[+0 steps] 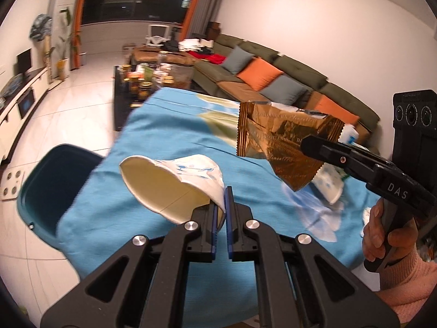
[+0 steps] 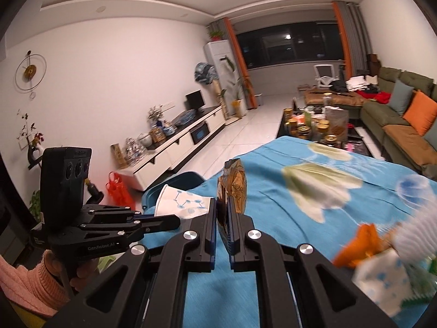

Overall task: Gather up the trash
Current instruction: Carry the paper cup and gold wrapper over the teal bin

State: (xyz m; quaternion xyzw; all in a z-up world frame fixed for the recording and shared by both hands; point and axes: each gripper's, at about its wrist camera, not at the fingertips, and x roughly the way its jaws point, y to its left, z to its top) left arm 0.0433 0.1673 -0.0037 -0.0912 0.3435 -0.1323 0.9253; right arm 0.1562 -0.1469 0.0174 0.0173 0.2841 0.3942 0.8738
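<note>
My left gripper (image 1: pixel 225 205) pinches a crushed paper cup (image 1: pixel 174 183) over the blue tablecloth (image 1: pixel 153 142); my right gripper (image 2: pixel 222 213) clamps a gold snack wrapper (image 2: pixel 235 188). Blurred litter (image 2: pixel 382 259) at lower right is unreadable; the dark bin (image 1: pixel 43 188) is half hidden.

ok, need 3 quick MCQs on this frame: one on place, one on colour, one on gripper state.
1. Where is the dark teal bin?
A. on the sofa
B. on the floor past the table's edge
C. on the TV cabinet

2. What colour is the tablecloth, mainly?
A. blue
B. red
C. grey

3. What does the right gripper hold?
A. nothing
B. a glass jar
C. a gold-brown snack wrapper

Answers:
1 B: the bin shows beyond the cloth's edge, over the floor tiles.
2 A: blue cloth with pale printed shapes.
3 C: the wrapper sits pinched between its shut fingers; the left gripper pinches a paper cup.
</note>
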